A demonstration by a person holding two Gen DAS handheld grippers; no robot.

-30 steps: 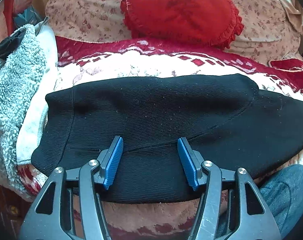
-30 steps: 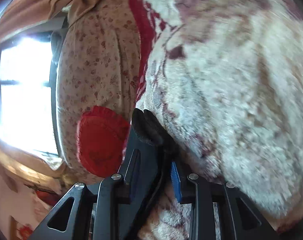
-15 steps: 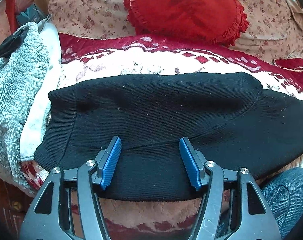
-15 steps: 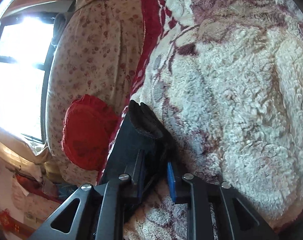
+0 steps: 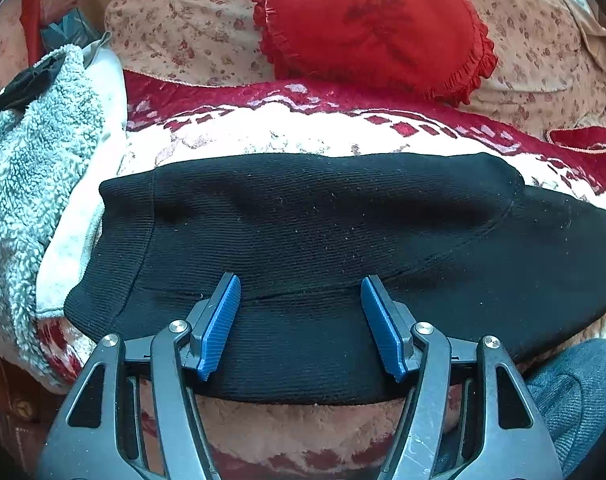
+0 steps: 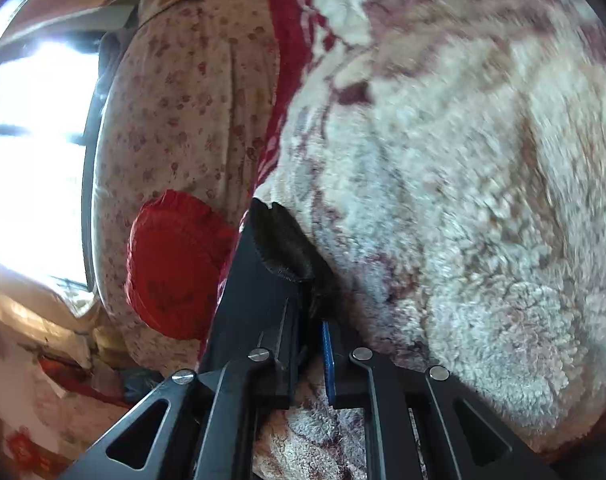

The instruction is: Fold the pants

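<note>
The black knit pants lie folded lengthwise across a fleecy white-and-red blanket. My left gripper is open and hovers over the near edge of the pants, holding nothing. My right gripper is shut on an end of the black pants, which sticks up between its blue pads against the blanket. The right wrist view is tilted sideways and a little blurred.
A red frilled cushion leans on a floral backrest behind the pants. A grey-white fleece throw lies at the left. A blue denim item is at the lower right. A bright window shows in the right wrist view.
The left gripper has stayed open and nearly still, drifting slightly. The right gripper, still shut on the pants end, has swung and shifted over the blanket.
</note>
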